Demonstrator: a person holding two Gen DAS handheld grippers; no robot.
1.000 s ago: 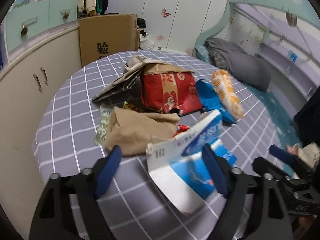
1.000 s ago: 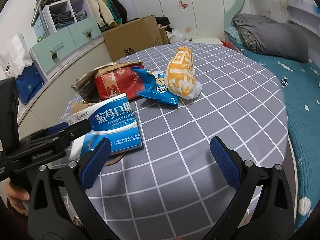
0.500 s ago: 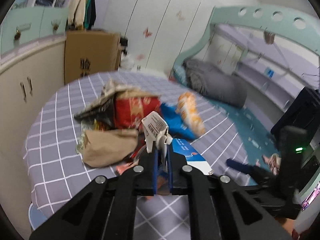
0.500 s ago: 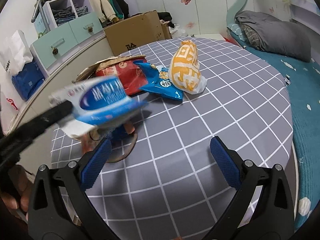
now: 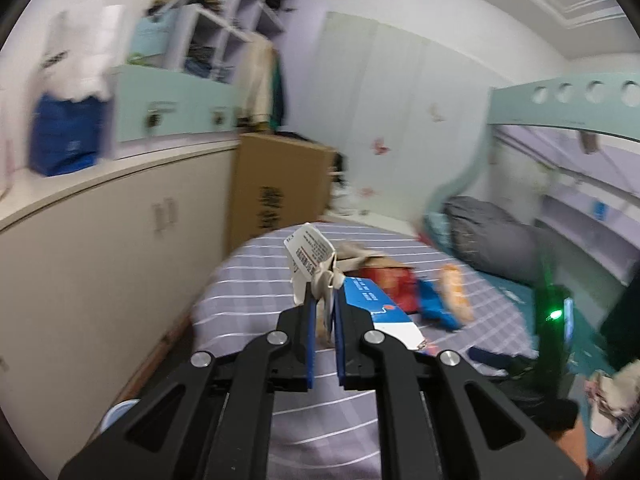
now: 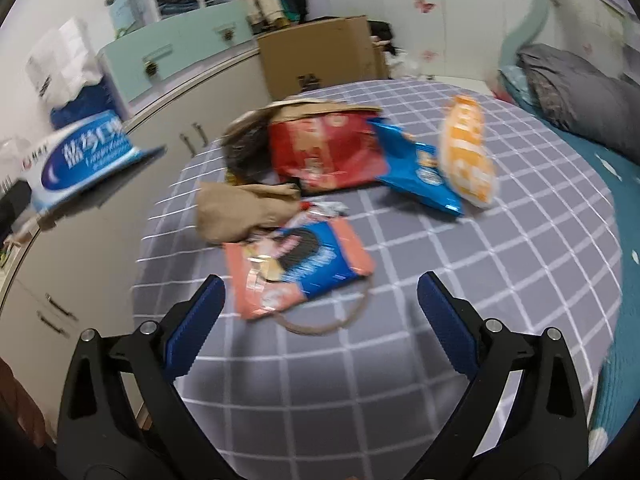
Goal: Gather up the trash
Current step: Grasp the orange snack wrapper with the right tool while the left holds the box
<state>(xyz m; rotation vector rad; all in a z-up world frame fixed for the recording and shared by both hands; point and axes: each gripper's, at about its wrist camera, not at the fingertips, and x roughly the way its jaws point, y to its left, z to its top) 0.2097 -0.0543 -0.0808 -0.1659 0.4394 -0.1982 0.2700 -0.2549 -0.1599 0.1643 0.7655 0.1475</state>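
My left gripper (image 5: pixel 322 308) is shut on a flattened blue-and-white box (image 5: pixel 374 304), held up off the table; the box also shows at the left of the right wrist view (image 6: pixel 84 160), high in the air. My right gripper (image 6: pixel 320 312) is open and empty above the near part of the round table (image 6: pixel 400 380). On the table lie a pink-and-blue wrapper (image 6: pixel 296 264), a crumpled brown paper bag (image 6: pixel 244 212), a red bag (image 6: pixel 324 152), a blue snack bag (image 6: pixel 416 168) and an orange-and-white packet (image 6: pixel 466 152).
A cardboard box (image 6: pixel 320 52) stands behind the table. A curved white cabinet (image 6: pixel 60 280) runs along the left. A bed with a grey pillow (image 6: pixel 580 92) is at the right. A brown cord loop (image 6: pixel 324 324) lies by the pink wrapper.
My left gripper closed on the blue-and-white box and lifted it up and to the left, uncovering the pink-and-blue wrapper beneath. The right gripper stayed open.
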